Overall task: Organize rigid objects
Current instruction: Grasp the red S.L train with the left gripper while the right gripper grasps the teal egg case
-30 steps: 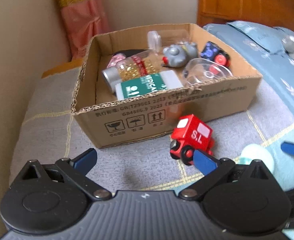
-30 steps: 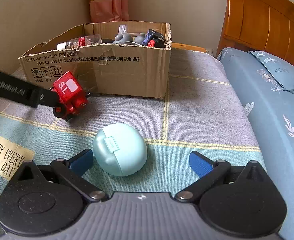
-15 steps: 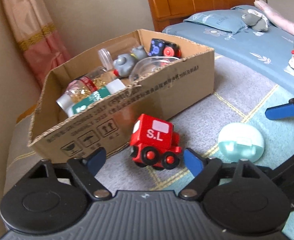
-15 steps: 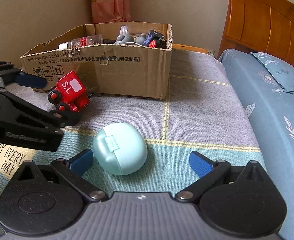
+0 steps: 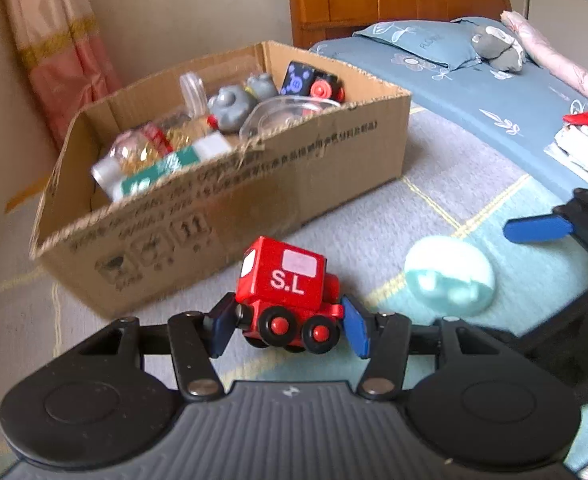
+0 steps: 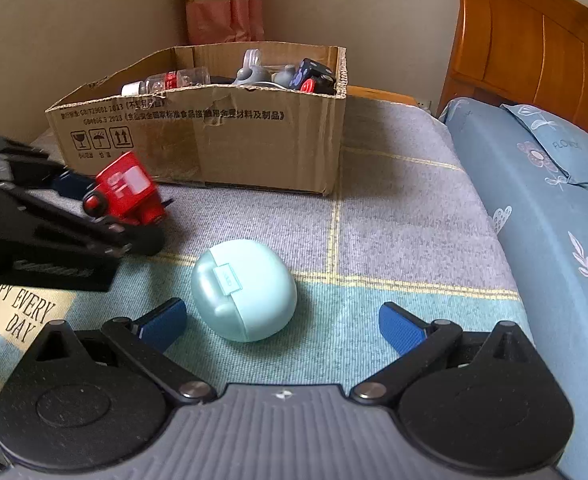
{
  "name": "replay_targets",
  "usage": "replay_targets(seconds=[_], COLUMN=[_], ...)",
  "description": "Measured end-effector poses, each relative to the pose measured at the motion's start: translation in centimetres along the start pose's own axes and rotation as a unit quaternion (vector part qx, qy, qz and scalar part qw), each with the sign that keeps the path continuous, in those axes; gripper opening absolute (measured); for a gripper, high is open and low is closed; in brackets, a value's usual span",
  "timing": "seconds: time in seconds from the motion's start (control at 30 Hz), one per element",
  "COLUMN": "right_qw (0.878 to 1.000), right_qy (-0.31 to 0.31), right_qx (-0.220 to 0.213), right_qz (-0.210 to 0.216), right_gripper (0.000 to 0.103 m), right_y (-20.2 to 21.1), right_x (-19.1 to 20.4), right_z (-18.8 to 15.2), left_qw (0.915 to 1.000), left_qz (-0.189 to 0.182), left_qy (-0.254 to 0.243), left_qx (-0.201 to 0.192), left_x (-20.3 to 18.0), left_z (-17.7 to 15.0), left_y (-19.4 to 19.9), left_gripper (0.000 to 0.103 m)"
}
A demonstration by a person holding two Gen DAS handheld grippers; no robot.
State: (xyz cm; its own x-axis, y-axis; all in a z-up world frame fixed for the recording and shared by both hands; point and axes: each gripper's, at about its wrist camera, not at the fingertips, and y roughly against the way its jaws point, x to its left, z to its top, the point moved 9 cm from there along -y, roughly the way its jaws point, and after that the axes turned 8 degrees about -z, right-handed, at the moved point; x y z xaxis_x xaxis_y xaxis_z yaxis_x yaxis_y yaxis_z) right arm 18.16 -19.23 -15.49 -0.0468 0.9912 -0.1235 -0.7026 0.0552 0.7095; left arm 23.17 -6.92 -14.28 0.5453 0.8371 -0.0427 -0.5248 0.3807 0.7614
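A red toy car marked "S.L" (image 5: pixel 288 300) sits between the blue pads of my left gripper (image 5: pixel 288 328), which is shut on it just in front of the cardboard box (image 5: pixel 333 160). The car also shows in the right wrist view (image 6: pixel 128 192), held by the left gripper (image 6: pixel 106 208). A mint green oval case (image 6: pixel 244 290) lies on the blanket between the open fingers of my right gripper (image 6: pixel 282 322), not touched. The case also shows in the left wrist view (image 5: pixel 449 280), with a right gripper finger (image 5: pixel 537 230) beyond it.
The box (image 6: pixel 230 140) holds a bottle, a green-and-white carton, grey toys, a clear bowl and a dark cube. A bed with blue bedding (image 6: pixel 553 208) and a wooden headboard (image 6: pixel 533 48) lies to the right. A wall and a pink curtain stand behind the box.
My left gripper has swung round, moved in on the red toy car and closed on it. The right gripper and the mint case have not moved.
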Motion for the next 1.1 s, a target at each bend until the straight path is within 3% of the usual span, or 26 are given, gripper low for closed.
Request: replay_targets(seconds=[0.17,0.23,0.3,0.67,1.1], right_qw=[1.000,1.000,1.000,0.996,0.981], right_qy=[0.009,0.015,0.023,0.066,0.142], right_qx=[-0.001,-0.001,-0.002,-0.002,-0.002], right_qz=[0.008,0.013,0.021,0.062,0.133], right_gripper=[0.103,0.103,0.103,0.103,0.103], right_y=[0.3,0.4,0.6,0.5,0.0], right_x=[0.2,0.3,0.5,1.4,4.1], right_z=[-0.3,-0.4,-0.5,-0.2,1.0], left_qw=[0.9996,0.9996,0.9996,0.9995,0.9993], left_qz=[0.002,0.015,0.026,0.016,0.011], left_qy=[0.023,0.018,0.012,0.027,0.036], left_qx=[0.016,0.013,0.009,0.005,0.004], left_x=[1.0,1.3,1.6,1.8,2.0], left_z=[-1.8,-2.3,-2.6,-2.1,-2.1], left_y=[1.2,1.7,2.1,1.1,1.0], left_gripper=[0.061,0.076,0.079,0.078,0.078])
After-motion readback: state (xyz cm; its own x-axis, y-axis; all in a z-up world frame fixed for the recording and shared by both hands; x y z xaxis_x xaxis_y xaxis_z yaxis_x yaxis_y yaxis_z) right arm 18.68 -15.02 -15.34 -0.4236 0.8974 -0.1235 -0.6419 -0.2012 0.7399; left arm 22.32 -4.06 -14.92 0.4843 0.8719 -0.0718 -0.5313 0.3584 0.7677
